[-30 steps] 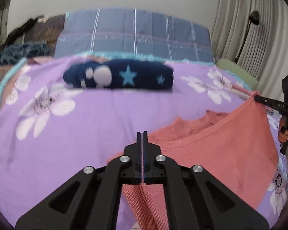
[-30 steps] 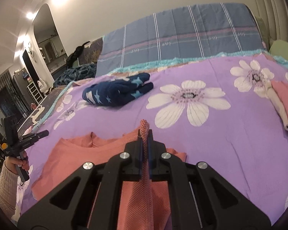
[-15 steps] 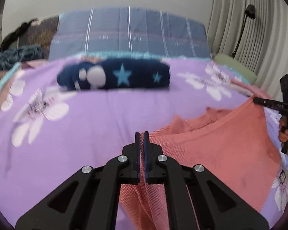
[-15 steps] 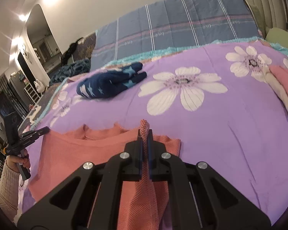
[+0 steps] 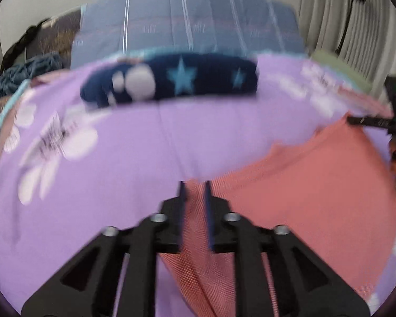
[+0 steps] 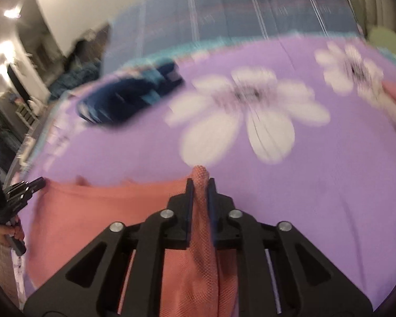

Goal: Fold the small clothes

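Salmon-pink garment (image 5: 316, 192) lies spread on the purple bedspread (image 5: 145, 145), one corner between the fingers of each of the tongs. Clenched on those corners a second ago, the left tongs (image 5: 194, 185) and right tongs (image 6: 200, 182) are now opening, cloth loose in the gaps. I judge this fold laid and being released.

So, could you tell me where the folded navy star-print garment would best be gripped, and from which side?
Probably by its near long edge, coming from the front. The navy star-print garment lies as a low folded bundle across the purple floral bedspread, its long side facing the left gripper, with bare cover before it. That gripper's jaws are opening around the salmon top, so it may soon be free.
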Motion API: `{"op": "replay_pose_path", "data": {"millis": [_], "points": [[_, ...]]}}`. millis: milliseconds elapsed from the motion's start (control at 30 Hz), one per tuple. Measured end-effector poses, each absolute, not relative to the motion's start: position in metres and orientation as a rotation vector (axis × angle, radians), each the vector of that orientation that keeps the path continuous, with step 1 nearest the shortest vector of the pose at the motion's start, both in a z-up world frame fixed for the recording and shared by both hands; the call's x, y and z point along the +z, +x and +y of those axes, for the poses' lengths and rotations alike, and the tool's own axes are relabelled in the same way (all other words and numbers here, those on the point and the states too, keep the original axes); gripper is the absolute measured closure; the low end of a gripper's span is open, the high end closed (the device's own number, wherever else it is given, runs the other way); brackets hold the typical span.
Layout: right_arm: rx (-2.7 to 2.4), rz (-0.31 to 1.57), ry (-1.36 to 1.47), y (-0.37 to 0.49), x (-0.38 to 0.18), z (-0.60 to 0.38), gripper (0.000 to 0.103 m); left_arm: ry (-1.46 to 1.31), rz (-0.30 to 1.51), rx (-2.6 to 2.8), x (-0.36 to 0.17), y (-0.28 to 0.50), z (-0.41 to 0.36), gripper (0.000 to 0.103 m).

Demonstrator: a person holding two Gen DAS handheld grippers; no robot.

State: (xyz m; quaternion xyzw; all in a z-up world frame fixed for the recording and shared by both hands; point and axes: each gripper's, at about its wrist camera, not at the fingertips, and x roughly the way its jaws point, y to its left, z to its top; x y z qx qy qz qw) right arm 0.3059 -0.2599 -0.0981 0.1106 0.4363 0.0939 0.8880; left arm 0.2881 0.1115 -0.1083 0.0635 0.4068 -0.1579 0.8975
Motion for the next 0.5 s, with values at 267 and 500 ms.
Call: {"op": "replay_pose_path", "data": {"millis": [267,500], "points": [[0.207,0.842,0.281,0.262,-0.082,-0.297,0.077,0.092,0.721,-0.320,-0.068,0.239,0.099,0.048],[0.352,0.859,0.465,0.248,-0.104,-0.321,0.052,0.174,0.758,-0.685,-0.069,0.154,-0.042,0.042]]}}
